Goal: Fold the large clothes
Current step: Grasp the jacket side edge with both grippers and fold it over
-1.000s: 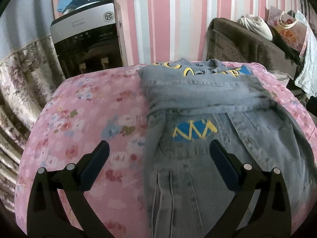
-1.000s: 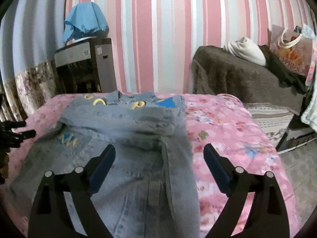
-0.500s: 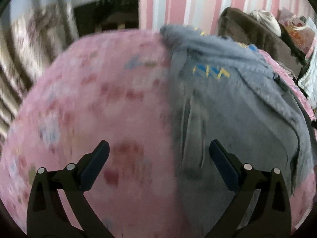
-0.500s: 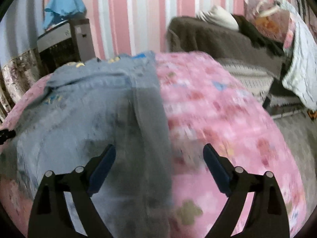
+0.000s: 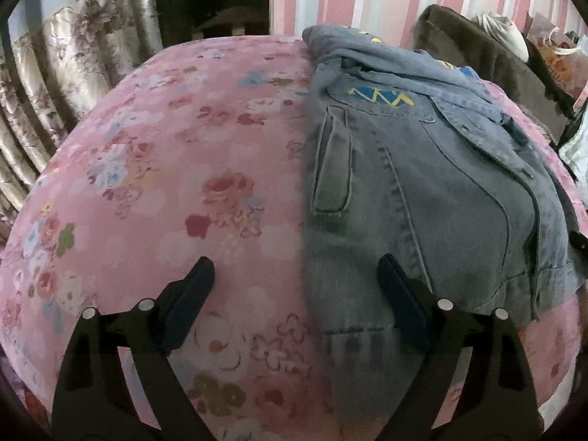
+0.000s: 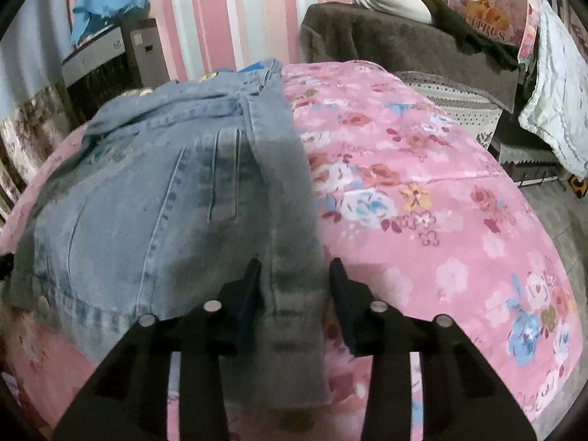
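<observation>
A blue denim jacket with yellow and blue patches lies folded lengthwise on the pink floral bed. My left gripper is open wide, low over the jacket's near left hem corner, one finger over the bedspread and one over denim. In the right wrist view the jacket fills the left half. My right gripper is half closed, its jaws on either side of the jacket's near right edge strip, with a gap still showing.
A water dispenser with a blue cloth stands by the striped wall at the back left. A brown-covered sofa with bags is behind the bed on the right. Floral curtains hang at the left.
Both grippers have dropped down and pulled back to the jacket's near hem corners. The right jaws have narrowed around the right edge. The left jaws stayed wide.
</observation>
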Tool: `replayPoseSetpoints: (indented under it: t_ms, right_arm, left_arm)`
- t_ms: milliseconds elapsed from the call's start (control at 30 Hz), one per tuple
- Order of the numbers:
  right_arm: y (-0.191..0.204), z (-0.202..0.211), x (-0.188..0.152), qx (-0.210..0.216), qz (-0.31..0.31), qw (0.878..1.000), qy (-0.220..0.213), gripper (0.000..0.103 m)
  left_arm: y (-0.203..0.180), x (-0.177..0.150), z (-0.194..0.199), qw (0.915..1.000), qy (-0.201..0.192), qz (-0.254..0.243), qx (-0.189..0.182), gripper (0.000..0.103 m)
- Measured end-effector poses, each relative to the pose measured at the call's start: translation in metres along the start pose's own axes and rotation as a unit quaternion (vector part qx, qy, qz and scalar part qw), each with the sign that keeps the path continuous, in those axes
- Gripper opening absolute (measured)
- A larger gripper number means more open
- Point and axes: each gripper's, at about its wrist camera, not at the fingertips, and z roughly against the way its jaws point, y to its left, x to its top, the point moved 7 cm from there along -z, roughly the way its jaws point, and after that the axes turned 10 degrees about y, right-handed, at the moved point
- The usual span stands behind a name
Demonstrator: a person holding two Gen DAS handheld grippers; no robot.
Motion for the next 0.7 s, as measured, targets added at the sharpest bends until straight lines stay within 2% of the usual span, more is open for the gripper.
replayPoseSetpoints:
  t_ms: [167,267,300,333,400,433,500,600,700]
  right_arm:
    - [0.002,0.0,-0.005,-0.004,0.002,1.0,0.004,0.037]
    - [-0.001,0.0,-0.005,0.006,-0.006,1.0,0.004,0.037]
    - [0.0,0.0,-0.005,0.007,-0.006,1.0,0.003,0.037]
    - [0.001,0.001,-0.005,0.013,-0.004,1.0,0.001,0.03]
    - [0.001,0.003,-0.005,0.021,-0.006,1.0,-0.004,0.025]
    - [0.001,0.004,-0.005,0.026,-0.008,1.0,-0.007,0.023]
    - [0.001,0.007,-0.004,0.033,-0.008,0.999,-0.012,0.02]
    - [0.004,0.015,0.002,0.052,-0.009,0.998,-0.024,0.019]
    - [0.009,0.029,0.017,0.079,-0.01,0.996,-0.048,0.019]
  left_arm:
    - [-0.008,-0.01,-0.001,0.9999,0.004,-0.007,0.011,0.085]
    - [-0.01,-0.009,0.002,0.9999,0.001,-0.013,-0.006,0.073]
    - [-0.012,-0.008,0.003,0.9998,-0.004,-0.019,-0.009,0.059]
    - [-0.016,-0.007,0.004,0.9995,-0.008,-0.03,-0.01,0.04]
    - [-0.026,-0.007,0.005,0.9987,-0.009,-0.041,-0.028,0.016]
    - [-0.029,-0.006,0.006,0.9986,-0.012,-0.046,-0.022,0.01]
    - [-0.03,-0.004,0.006,0.9985,-0.011,-0.047,-0.026,0.007]
    - [-0.023,0.001,0.007,0.9979,-0.004,-0.032,-0.056,0.004]
    - [-0.018,0.013,0.018,0.9973,-0.024,-0.025,-0.065,0.003]
